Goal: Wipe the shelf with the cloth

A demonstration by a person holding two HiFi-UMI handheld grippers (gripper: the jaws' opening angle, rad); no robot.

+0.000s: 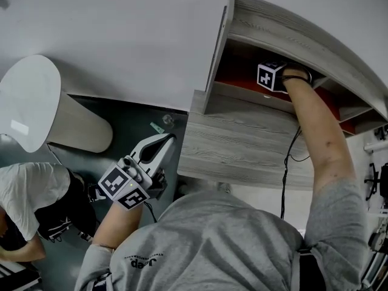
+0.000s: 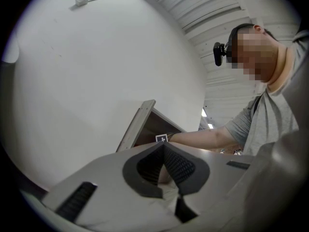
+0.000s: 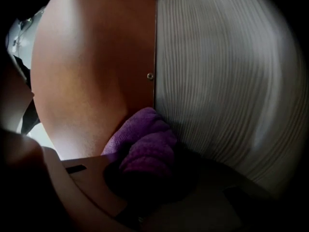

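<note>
Right gripper (image 3: 145, 178), reaching into the shelf (image 1: 242, 132), grips the purple cloth (image 3: 145, 149). The cloth bulges ahead of the jaws into the seam between red panel (image 3: 96, 57), left, and grey wall (image 3: 222, 81), right. Left gripper (image 2: 163, 146), closed on nothing, hangs low, well apart

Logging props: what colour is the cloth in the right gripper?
Purple; cloth shows best in right gripper view.

We record: plain white wall (image 1: 109, 29); dark green floor (image 1: 121, 117); white oval-topped stand (image 1: 27, 102), pale wood base; ribbed white ceiling (image 2: 203, 13).
</note>
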